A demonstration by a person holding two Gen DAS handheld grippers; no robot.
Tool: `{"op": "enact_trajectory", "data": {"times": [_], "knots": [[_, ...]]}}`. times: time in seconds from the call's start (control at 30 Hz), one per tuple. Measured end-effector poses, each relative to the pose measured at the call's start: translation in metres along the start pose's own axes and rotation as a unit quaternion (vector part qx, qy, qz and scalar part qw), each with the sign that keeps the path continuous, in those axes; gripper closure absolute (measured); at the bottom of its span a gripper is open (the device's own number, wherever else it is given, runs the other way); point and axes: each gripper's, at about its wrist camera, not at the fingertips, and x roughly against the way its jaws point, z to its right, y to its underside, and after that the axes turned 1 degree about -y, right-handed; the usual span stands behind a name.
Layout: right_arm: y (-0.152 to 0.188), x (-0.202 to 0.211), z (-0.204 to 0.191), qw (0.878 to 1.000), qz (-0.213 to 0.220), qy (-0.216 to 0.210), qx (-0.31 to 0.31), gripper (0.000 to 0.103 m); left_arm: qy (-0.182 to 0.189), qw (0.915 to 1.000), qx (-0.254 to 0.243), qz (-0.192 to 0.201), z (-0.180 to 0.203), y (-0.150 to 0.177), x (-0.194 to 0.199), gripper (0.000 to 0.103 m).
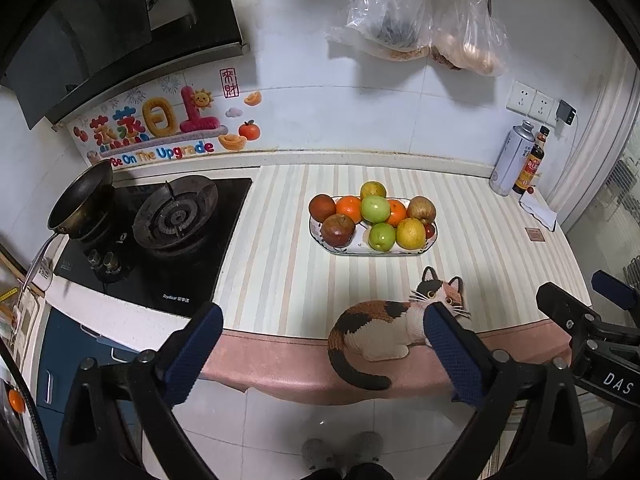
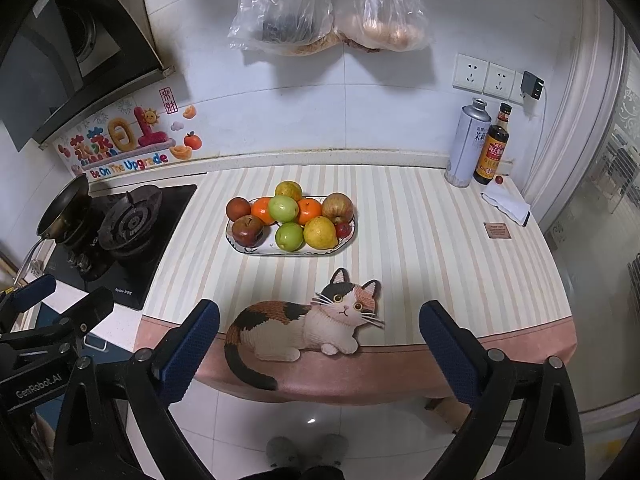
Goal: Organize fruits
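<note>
The fruits (image 2: 290, 220) sit piled on a plate (image 2: 256, 249) in the middle of the striped worktop (image 2: 440, 260), right of the stove (image 2: 128, 220). Both the left tongs (image 1: 320, 344) and the right tongs (image 2: 320, 344) are wide apart and hold nothing, near the worktop's front edge.

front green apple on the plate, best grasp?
Take the front green apple across its round middle, coming from above and the counter-edge side: its top and front are exposed, while a yellow pear and a red apple flank it closely.
</note>
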Motion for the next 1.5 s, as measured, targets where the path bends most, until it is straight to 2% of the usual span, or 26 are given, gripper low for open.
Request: {"op": "enact_trajectory", "data": {"times": [1.5], "knots": [[0.006,0.021,0.01,1.0,0.007,-0.003,0.005,0.001,0.001,0.9999,0.01,0.014,0.005,0.006,0.021,0.0]]}}
